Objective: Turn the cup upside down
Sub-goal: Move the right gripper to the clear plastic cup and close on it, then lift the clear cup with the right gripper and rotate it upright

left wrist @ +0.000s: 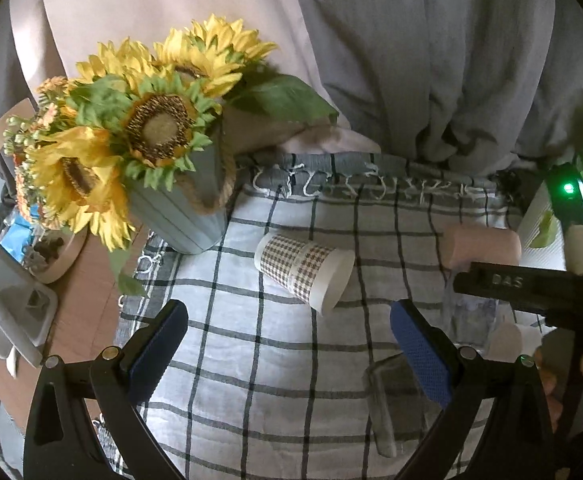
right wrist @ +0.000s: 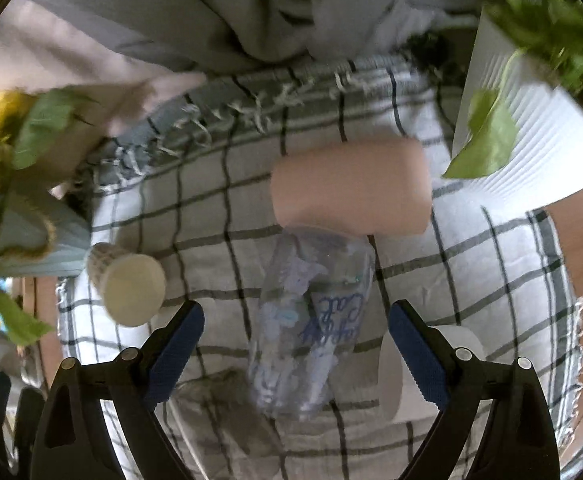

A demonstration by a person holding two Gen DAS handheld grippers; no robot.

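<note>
A checked paper cup lies on its side on the plaid cloth, mouth toward me; it also shows in the right wrist view. My left gripper is open and empty, just short of it. A clear glass with blue writing lies on its side between the fingers of my open right gripper, not gripped. A pink cup lies on its side beyond it, also in the left wrist view. The right gripper's body shows at the right of the left view.
A sunflower pot stands left of the paper cup. A white ribbed planter stands at the far right. A white cup lies by my right finger. A small clear glass lies near the left gripper. Curtains hang behind the table.
</note>
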